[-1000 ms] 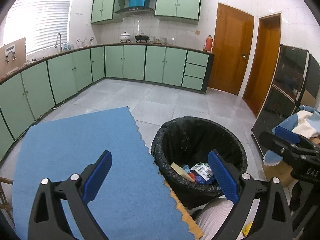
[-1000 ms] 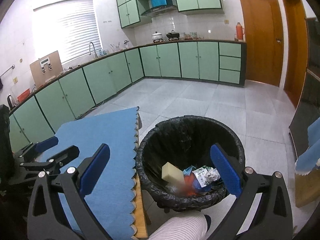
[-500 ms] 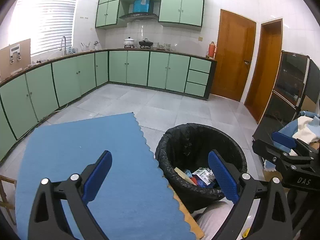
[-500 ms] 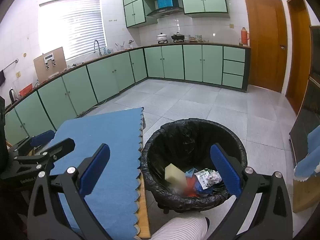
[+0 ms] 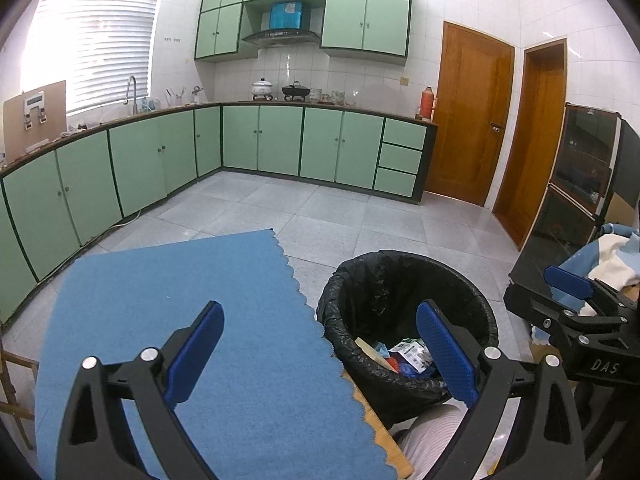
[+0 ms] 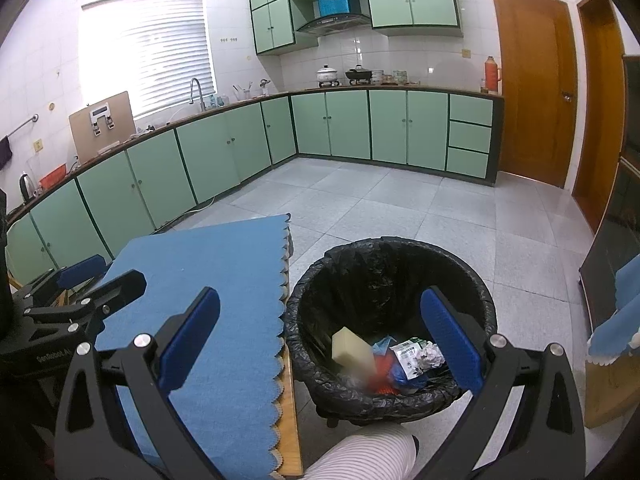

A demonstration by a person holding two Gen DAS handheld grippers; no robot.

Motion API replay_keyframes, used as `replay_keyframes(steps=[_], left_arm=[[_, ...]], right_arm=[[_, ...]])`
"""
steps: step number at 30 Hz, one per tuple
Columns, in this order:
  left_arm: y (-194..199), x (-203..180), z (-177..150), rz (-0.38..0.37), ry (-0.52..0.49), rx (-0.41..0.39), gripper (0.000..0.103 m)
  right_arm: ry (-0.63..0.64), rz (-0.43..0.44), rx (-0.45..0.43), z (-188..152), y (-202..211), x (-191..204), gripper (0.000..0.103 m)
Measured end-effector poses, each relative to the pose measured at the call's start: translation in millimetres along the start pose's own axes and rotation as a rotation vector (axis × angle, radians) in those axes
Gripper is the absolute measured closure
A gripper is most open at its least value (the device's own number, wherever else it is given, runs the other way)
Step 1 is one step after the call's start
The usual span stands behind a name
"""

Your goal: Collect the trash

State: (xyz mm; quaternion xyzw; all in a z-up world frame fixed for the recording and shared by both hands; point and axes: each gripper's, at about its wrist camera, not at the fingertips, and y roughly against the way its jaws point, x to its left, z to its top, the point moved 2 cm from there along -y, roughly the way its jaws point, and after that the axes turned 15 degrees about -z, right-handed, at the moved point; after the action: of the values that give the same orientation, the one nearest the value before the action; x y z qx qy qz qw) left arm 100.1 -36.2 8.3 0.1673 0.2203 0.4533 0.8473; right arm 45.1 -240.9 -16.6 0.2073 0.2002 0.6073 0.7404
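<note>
A round bin with a black liner (image 5: 404, 276) (image 6: 384, 264) stands on the floor beside the table. Inside lie a beige block (image 6: 352, 348), a crumpled white wrapper (image 6: 420, 356) (image 5: 412, 350) and red and blue scraps (image 6: 384, 364). My left gripper (image 5: 320, 352) is open and empty, above the edge of the blue cloth (image 5: 192, 320) (image 6: 224, 280) and the bin. My right gripper (image 6: 320, 340) is open and empty, above the bin's near left rim. Each gripper shows in the other's view: the right one (image 5: 568, 292), the left one (image 6: 84, 280).
Green kitchen cabinets (image 5: 280, 140) line the far walls, with two wooden doors (image 5: 472, 120) at the right. A dark glass cabinet (image 5: 580, 200) and a pile of blue and white cloth (image 5: 608, 252) stand right of the bin. A striped knee (image 6: 368, 452) is below.
Both grippers have risen and tilted up a little, so the bin and the cloth sit lower in view. Both stay open and empty.
</note>
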Motion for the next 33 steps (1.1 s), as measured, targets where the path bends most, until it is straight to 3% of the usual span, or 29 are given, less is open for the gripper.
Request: replay_keyframes(steps=[33], left_arm=[[2.0,-0.2,-0.1,0.007,-0.007,-0.001,0.008]], right_arm=[[0.002,0.004,-0.008,-0.4,3.7,1.5,0.005]])
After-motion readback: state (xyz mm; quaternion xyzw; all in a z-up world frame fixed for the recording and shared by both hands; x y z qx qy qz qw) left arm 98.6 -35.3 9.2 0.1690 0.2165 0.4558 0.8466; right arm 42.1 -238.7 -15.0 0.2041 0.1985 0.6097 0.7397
